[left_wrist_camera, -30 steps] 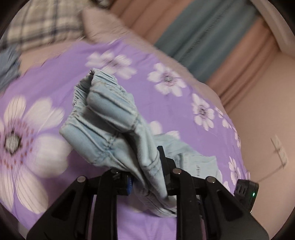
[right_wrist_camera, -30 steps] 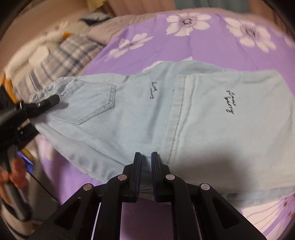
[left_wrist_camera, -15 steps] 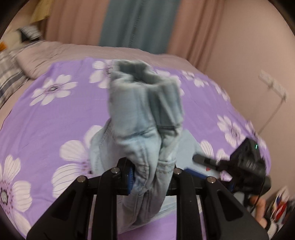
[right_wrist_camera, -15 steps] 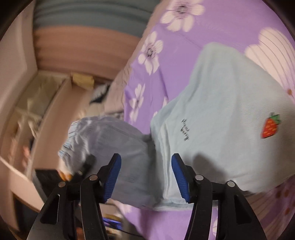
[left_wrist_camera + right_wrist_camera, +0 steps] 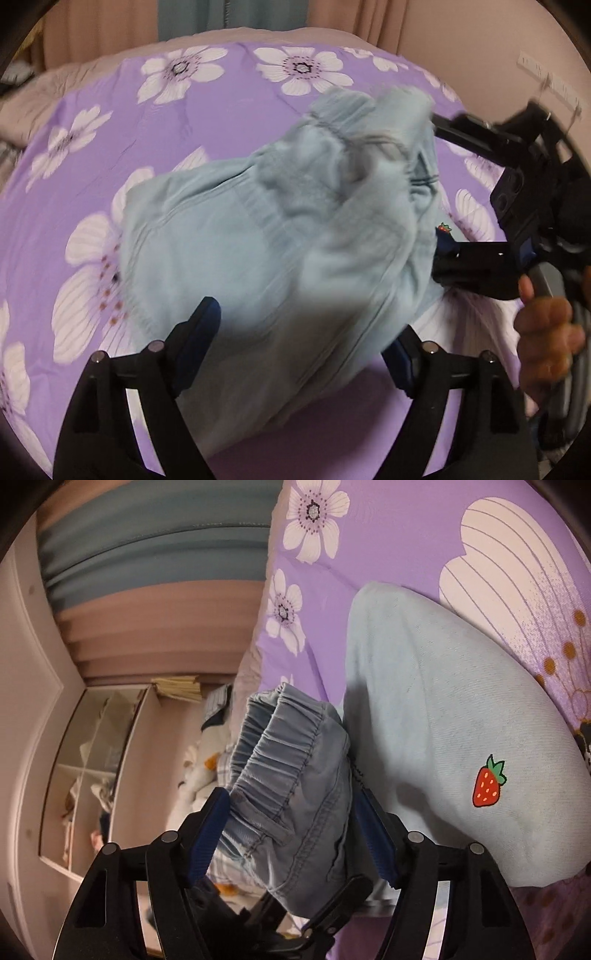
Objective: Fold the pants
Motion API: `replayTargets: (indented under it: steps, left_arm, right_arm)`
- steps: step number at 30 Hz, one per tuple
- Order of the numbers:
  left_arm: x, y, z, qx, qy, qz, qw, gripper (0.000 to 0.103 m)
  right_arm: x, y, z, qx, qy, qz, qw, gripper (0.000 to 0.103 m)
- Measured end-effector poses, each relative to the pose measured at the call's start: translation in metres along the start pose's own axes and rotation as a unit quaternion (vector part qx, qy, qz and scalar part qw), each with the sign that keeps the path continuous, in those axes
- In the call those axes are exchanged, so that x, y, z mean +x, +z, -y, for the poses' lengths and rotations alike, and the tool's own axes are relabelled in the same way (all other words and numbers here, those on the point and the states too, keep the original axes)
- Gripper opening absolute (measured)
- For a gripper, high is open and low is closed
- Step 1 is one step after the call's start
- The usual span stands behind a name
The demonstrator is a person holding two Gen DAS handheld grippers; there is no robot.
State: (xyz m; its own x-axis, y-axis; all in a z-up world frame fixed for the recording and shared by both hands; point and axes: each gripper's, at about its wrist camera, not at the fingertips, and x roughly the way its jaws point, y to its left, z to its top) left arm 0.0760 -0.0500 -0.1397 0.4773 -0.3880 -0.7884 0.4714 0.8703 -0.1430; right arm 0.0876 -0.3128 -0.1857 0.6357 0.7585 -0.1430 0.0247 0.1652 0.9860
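The pants [image 5: 266, 236], light blue denim, lay bunched on the bed [image 5: 184, 122] with its purple flowered cover; a second earlier they hung stretched between the two grippers, and half a second earlier the left one carried a raised wad of fabric. The left gripper [image 5: 306, 343] had just been opening: its jaws stood wide apart, the blue pads [image 5: 199, 325] clear of the cloth on the near side, though fabric lay between them; a second ago they were clamped on it. The right gripper [image 5: 291, 834] had likewise just been opening; it was shut on a hem a second earlier, and now its jaws were spread with the gathered elastic waistband [image 5: 284, 746] sitting between them. Whether the pads pressed on that waistband I could not tell for certain; they appeared to flank it loosely. In the right wrist view a folded pant leg bearing a strawberry patch [image 5: 487, 782] lay flat on the cover beside the waistband. In the left wrist view the right gripper reached in from the right edge toward the heap, held by the person's hand [image 5: 546, 332]. The cloth was motion-blurred in the left view.
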Motion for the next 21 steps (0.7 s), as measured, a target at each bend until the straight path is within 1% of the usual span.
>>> replayTargets:
  steps: [1, 3, 5, 8, 10, 12, 13, 14, 16, 17, 19, 21]
  left_arm:
    - [-0.008, -0.004, -0.008, -0.012, -0.011, 0.006, 0.9999, 0.082]
    - [-0.018, -0.01, -0.015, -0.029, -0.015, 0.017, 0.9993, 0.082]
    - [-0.026, -0.017, -0.025, -0.053, -0.023, 0.02, 0.9981, 0.083]
    - [-0.035, -0.028, -0.027, -0.074, -0.029, 0.025, 0.9965, 0.082]
    - [-0.043, -0.036, -0.028, -0.084, -0.026, 0.029, 0.9957, 0.082]
    - [-0.049, -0.041, -0.034, -0.099, -0.03, 0.032, 0.9941, 0.082]
    - [-0.052, -0.043, -0.038, -0.111, -0.027, 0.033, 0.9929, 0.082]
    - [-0.054, -0.048, -0.041, -0.117, -0.025, 0.034, 0.9922, 0.082]
    - [-0.058, -0.053, -0.049, -0.134, -0.02, 0.033, 0.9903, 0.082]
    - [-0.059, -0.056, -0.052, -0.14, -0.017, 0.032, 0.9895, 0.082]
    - [-0.06, -0.061, -0.059, -0.154, -0.012, 0.029, 0.9876, 0.082]
    - [-0.06, -0.065, -0.065, -0.164, -0.009, 0.027, 0.9861, 0.082]
  right_arm:
    - [-0.001, 0.0, -0.001, 0.002, -0.001, 0.003, 1.0, 0.07]
    - [-0.004, 0.001, -0.003, 0.009, 0.009, 0.014, 1.0, 0.071]
    - [-0.004, 0.0, -0.004, 0.01, 0.013, 0.017, 1.0, 0.073]
    - [0.001, -0.001, -0.003, 0.012, 0.006, 0.014, 1.0, 0.073]
    - [0.006, -0.002, -0.003, 0.011, -0.009, 0.01, 1.0, 0.073]
    - [0.015, -0.005, -0.01, -0.019, -0.07, 0.004, 0.997, 0.073]
    - [0.019, -0.006, -0.014, -0.038, -0.101, 0.004, 0.994, 0.068]
    - [0.024, -0.009, -0.021, -0.07, -0.143, 0.003, 0.987, 0.064]
    - [0.031, -0.013, -0.03, -0.116, -0.204, 0.0, 0.972, 0.044]
    - [0.033, -0.014, -0.032, -0.133, -0.224, -0.002, 0.966, 0.04]
    - [0.034, -0.015, -0.038, -0.169, -0.248, -0.002, 0.954, 0.033]
    - [0.031, -0.017, -0.051, -0.224, -0.274, 0.006, 0.935, 0.03]
